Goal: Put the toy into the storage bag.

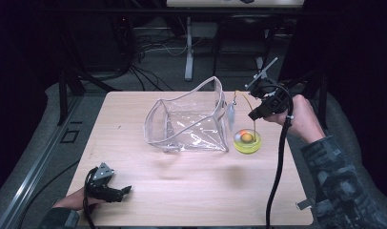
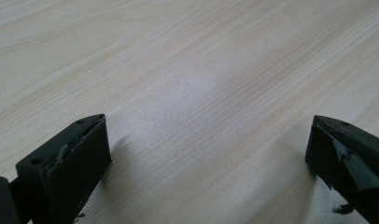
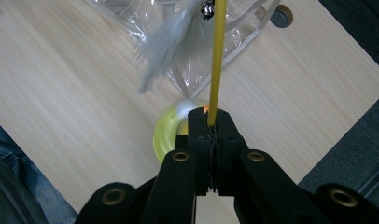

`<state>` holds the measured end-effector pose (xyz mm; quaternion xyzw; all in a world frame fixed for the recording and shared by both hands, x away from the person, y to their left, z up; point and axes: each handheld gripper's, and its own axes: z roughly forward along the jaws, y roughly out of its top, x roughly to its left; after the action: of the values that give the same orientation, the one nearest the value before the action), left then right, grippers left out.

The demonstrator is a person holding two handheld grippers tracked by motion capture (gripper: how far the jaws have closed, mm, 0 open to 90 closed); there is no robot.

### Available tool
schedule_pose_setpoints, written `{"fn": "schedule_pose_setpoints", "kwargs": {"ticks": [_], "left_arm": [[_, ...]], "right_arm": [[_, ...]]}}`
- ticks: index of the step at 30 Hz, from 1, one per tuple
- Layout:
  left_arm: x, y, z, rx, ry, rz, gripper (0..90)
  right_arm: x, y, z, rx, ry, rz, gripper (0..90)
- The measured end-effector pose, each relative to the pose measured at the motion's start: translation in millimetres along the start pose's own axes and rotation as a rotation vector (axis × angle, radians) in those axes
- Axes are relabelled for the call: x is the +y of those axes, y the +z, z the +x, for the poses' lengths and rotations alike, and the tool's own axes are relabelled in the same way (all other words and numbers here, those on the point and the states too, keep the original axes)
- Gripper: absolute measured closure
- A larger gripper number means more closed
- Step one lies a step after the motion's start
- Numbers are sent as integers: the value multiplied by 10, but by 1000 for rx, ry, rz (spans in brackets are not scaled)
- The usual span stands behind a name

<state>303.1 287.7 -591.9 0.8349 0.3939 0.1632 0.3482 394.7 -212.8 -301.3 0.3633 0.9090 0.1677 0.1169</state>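
Toy: a cat-teaser toy [image 1: 247, 137] with a yellow-green round base sits on the table [image 1: 182, 191], near its right edge, just beside the clear plastic bag [image 1: 189, 121].
Wand: a thin yellow wand [image 3: 217, 56] rises from the base and arcs over; a white feather [image 3: 166, 39] and a small bell hang from its far end, close to the bag's right wall.
Right gripper: the right gripper [image 3: 210, 122] has its jaws pressed together on the wand, pinching it low on the stem, above the base.
Left gripper: the left gripper [image 1: 116, 191] rests at the near left corner of the table, jaws spread wide with bare wood between them, holding nothing.
Step in hand: judged from the grip, the toy is being lifted by its wand, probably toward the bag's open mouth.
How to do it well: keep the pinch firm, since the stem is thin and springy; lift slowly so the base does not swing; clear the bag's rim before lowering.
Risk: the feather may snag on the plastic wall, and the floppy bag may shift unless the idle hand steadies it.
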Motion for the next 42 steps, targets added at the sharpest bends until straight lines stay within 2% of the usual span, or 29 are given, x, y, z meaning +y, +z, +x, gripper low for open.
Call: {"fn": "schedule_pose_setpoints", "kwargs": {"ticks": [11, 19, 21, 27, 35, 42], "left_arm": [[1, 0, 2, 0, 3, 1, 0], [0, 0, 0, 0, 0, 0, 0], [0, 0, 0, 0, -1, 0, 0], [1, -1, 3, -1, 4, 1, 0], [0, 0, 2, 0, 2, 0, 0], [1, -1, 2, 0, 3, 1, 0]], "right_arm": [[88, -79, -102, -18, 11, 7, 886], [146, -136, -141, -29, 22, -8, 886], [170, -166, -160, -37, 11, 9, 886], [219, -198, -192, -52, 26, -4, 887], [295, -253, -245, -53, 26, 4, 886], [347, -286, -282, -52, 39, -14, 886]]}}
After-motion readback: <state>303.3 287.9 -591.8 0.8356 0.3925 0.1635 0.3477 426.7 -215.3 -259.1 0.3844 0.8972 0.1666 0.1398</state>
